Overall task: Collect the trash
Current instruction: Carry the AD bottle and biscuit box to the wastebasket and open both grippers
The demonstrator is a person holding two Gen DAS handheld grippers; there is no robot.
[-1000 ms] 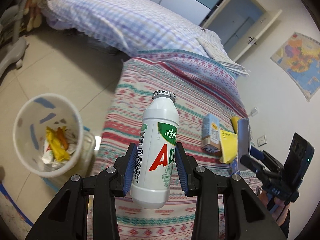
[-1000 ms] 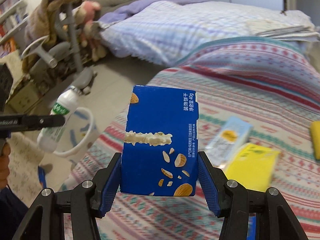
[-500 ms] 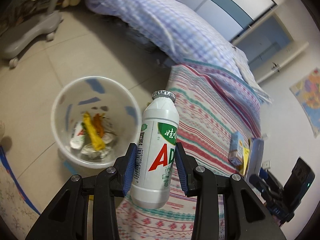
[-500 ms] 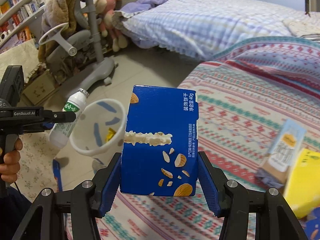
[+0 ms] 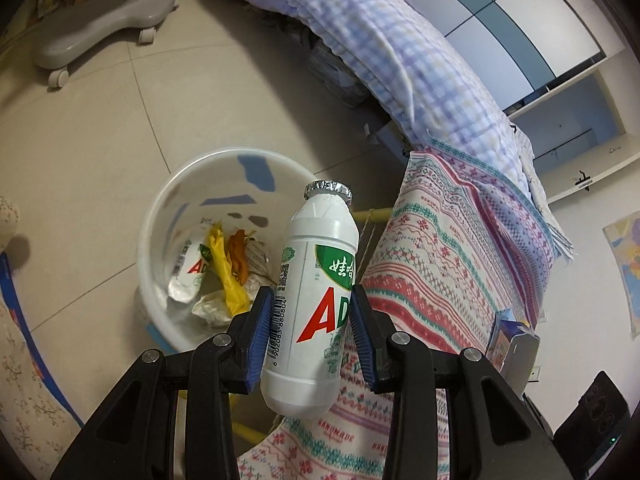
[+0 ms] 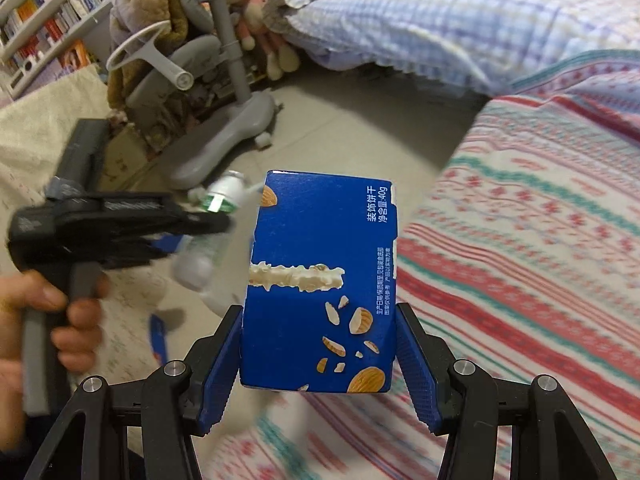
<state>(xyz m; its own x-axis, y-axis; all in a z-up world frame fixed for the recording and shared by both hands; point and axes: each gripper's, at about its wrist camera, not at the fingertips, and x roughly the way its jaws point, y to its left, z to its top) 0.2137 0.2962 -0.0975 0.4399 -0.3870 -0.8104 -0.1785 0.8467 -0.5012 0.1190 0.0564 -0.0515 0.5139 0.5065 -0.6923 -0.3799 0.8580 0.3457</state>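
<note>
My left gripper (image 5: 312,316) is shut on a white AD milk bottle (image 5: 314,300) with a foil cap, held upright just right of a white trash bin (image 5: 168,216) on the floor. The bin holds another bottle, yellow and orange wrappers and crumpled paper. My right gripper (image 6: 320,352) is shut on a blue almond biscuit box (image 6: 320,284), held above the edge of the patterned bedspread (image 6: 520,220). In the right wrist view the left gripper (image 6: 192,220) with its bottle (image 6: 208,232) shows at left, held by a hand (image 6: 60,320). The bin is mostly hidden there.
A grey wheeled chair base (image 5: 100,20) stands on the tiled floor beyond the bin. A checked blue quilt (image 5: 400,60) lies past the striped bedspread (image 5: 440,260). A floral mat (image 5: 24,360) borders the bin at left. Bookshelves (image 6: 44,12) line the far wall.
The left gripper has carried the bottle further left and closer to the bin, which now looms larger. The right gripper with the box has swung left, off the bed's trash, toward the left gripper.
</note>
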